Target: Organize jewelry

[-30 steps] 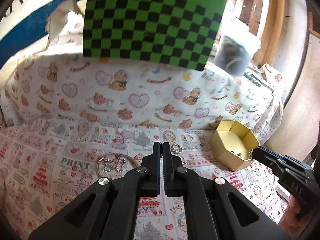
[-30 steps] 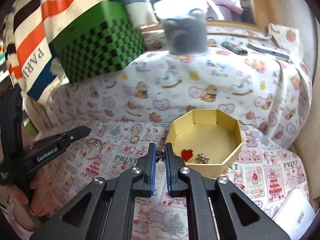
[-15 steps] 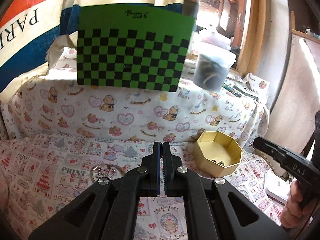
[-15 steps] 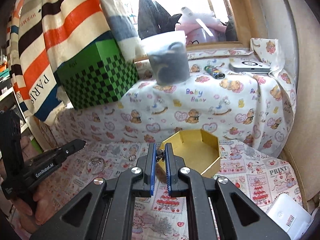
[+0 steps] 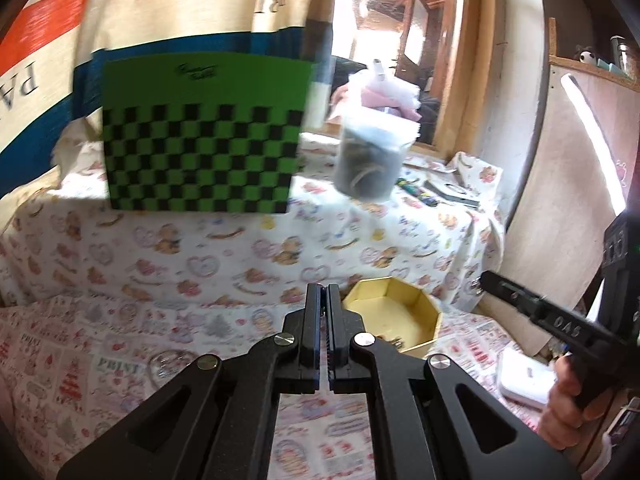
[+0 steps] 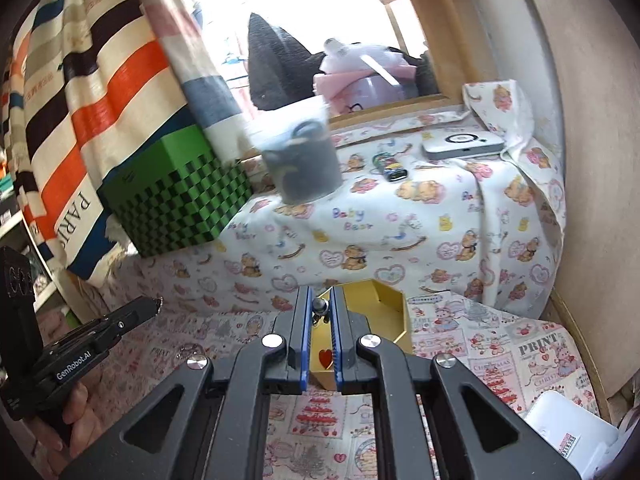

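Observation:
My right gripper (image 6: 320,300) is shut on a small silver jewelry piece (image 6: 319,305), held above the near rim of the gold octagonal box (image 6: 380,300). A red heart charm (image 6: 325,356) lies inside the box. In the left wrist view the right gripper (image 5: 480,280) hovers to the right of the box (image 5: 394,316). My left gripper (image 5: 324,288) is shut with nothing visible between its pads. In the right wrist view a tiny glint sits at the left gripper's tip (image 6: 155,303). A silver bangle (image 5: 168,360) with small pieces lies on the printed cloth.
A green checkered box (image 5: 200,140) and a plastic cup (image 5: 372,160) stand on the raised shelf behind. A lighter (image 6: 390,168) and a flat white device (image 6: 462,146) lie there too. A white box (image 6: 568,436) sits at the front right. A striped cloth (image 6: 80,80) hangs at the left.
Both grippers have risen and drawn back from the cloth, so the gold box and bangle look smaller and lower. The right gripper keeps its small piece.

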The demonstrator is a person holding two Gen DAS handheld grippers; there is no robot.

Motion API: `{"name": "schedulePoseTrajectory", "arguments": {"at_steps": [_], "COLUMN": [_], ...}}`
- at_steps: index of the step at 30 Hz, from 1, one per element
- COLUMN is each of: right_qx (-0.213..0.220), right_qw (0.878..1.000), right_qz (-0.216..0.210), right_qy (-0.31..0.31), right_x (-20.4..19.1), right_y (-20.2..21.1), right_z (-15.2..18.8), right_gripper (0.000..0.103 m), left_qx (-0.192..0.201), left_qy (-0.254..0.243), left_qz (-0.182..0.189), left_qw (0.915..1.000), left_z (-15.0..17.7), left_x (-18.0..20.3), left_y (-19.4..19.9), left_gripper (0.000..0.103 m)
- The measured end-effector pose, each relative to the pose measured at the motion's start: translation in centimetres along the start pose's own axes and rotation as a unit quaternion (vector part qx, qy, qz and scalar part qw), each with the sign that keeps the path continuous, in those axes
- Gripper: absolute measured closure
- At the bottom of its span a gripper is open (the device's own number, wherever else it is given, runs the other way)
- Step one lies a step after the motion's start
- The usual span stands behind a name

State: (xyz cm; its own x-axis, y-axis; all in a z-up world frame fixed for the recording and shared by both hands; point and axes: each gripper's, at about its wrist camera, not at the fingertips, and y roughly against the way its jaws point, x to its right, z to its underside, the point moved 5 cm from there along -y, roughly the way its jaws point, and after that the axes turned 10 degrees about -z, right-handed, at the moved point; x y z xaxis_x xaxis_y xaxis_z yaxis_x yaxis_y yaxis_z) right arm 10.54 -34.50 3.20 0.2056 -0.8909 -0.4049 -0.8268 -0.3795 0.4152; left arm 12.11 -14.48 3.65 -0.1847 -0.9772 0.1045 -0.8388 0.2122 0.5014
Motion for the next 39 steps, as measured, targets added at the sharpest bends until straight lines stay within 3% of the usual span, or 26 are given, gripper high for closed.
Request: {"name": "schedulePoseTrajectory", "arguments": {"at_steps": [9,17,22,27,39], "right_qx": [-0.003,-0.033,-0.065,-0.086,-0.093], "right_qw": [0.999,0.996,0.992,0.992,0.992], "right_qz": [0.011,-0.001,-0.021,-0.008,0.009], "right_qy": [-0.031,-0.084,-0.105,-0.097,-0.086], "right_x": [2.6,5.8,6.6,6.6,6.6], "right_y": [-0.4,-2.0,-4.1,-5.7,-6.7], "right_z": [-0.1,0.5,1.6,2.5,3.0], "right_gripper": [0.094,0.094,0.094,0.094,0.094], "left_qx": [-0.011,-0.08,-0.108,-0.127,-0.146], "left_qy": [-0.021,-0.033,-0.04,-0.046,-0.044], "left_qz": [0.03,0.055,0.052,0.043,0.041], "left_qw": [0.9993,0.9948,0.9919,0.9899,0.9875], "left_z": [-1.4,0.8,2.3,3.4,4.4], "left_x": [4.7,7.2,8.0,8.1,7.3], "left_y": [-1.2,-5.6,-8.0,-9.9,-11.8], "left_gripper": [0.101,0.101,0.101,0.101,0.101]}}
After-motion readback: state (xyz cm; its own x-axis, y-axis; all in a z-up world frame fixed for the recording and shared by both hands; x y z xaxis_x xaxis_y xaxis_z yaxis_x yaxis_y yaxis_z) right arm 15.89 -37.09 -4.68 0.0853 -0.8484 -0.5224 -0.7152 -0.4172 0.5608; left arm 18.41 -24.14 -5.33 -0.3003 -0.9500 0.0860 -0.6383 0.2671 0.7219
